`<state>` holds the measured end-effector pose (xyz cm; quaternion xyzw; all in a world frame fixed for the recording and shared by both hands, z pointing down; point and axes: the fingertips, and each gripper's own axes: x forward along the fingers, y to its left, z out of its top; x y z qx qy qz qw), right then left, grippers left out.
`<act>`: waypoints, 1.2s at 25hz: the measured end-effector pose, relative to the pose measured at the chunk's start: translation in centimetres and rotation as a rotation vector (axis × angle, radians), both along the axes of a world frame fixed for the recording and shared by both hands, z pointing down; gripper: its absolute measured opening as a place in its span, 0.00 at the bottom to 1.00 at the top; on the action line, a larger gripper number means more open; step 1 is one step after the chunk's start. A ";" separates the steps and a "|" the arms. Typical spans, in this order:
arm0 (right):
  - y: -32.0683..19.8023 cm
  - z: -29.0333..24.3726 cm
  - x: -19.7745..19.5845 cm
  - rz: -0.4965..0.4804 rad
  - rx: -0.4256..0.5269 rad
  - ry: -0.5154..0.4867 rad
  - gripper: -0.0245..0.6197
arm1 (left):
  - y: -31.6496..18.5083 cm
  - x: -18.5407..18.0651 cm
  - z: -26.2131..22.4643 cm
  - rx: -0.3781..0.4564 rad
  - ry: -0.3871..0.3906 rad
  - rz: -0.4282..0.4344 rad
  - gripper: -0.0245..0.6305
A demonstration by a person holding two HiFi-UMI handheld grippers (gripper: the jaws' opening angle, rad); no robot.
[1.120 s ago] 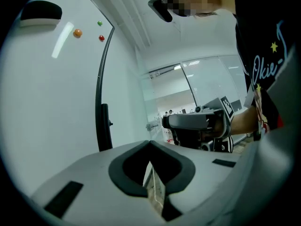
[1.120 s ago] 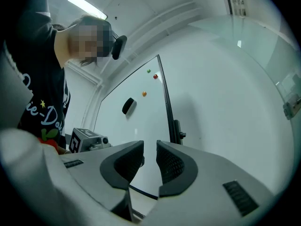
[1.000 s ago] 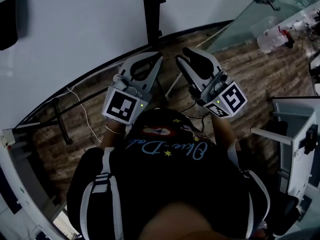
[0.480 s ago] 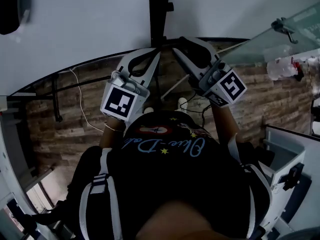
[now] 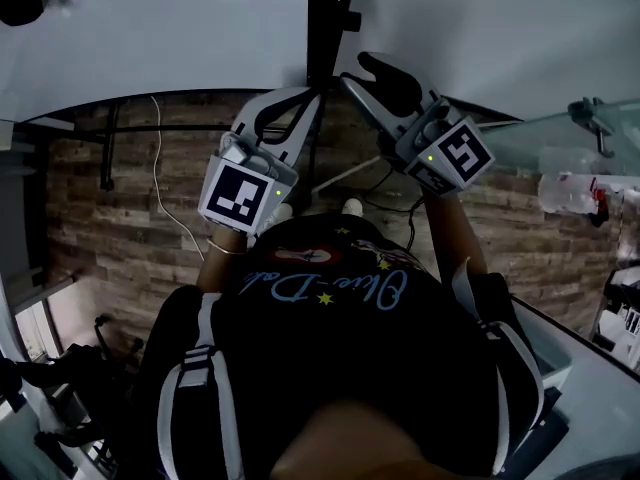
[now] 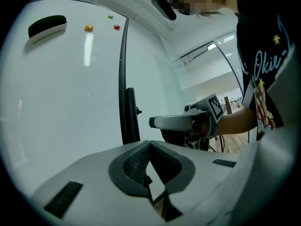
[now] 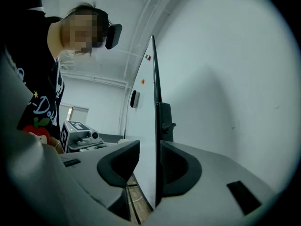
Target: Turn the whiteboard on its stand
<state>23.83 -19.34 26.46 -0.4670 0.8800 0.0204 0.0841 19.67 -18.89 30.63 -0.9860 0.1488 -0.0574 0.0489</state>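
1. We see the whiteboard [image 5: 150, 38] standing upright on its stand, its plain white face filling the upper left of the head view, above a wood-patterned floor [image 5: 110, 218]
2. Its face is clean and glossy, rimmed by a thin dark frame [image 6: 123, 69]; a black eraser [image 6: 47, 26] sits high on it, with an orange magnet [image 6: 88, 28], a green magnet [image 6: 110, 17] and a red magnet [image 6: 116, 27] near the top edge
3. The black stand post [image 5: 320, 28] runs up just beside the board's side edge
4. The right gripper [image 7: 150, 147] straddles that side edge (we see the board edge-on here), and its jaws have just been opening: the framed edge sits between them, against the right-hand pad [image 7: 176, 166], while the other pad stands clear, so it is not clamping
5. The left gripper [image 6: 149, 145] has its jaws closed together with nothing in them, and sits just in front of the board near the post
6. In the head view both grippers are raised side by side at the board's edge
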 end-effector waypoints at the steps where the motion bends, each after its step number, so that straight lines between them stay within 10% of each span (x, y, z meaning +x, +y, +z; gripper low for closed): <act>1: -0.4 0.1 0.0 -0.012 -0.004 0.006 0.25 | -0.2 0.0 0.1 0.000 -0.002 -0.017 0.03; 30: -6.0 1.1 -1.1 -0.228 -0.039 0.030 0.34 | -1.5 -1.2 0.6 -0.014 -0.034 -0.232 0.03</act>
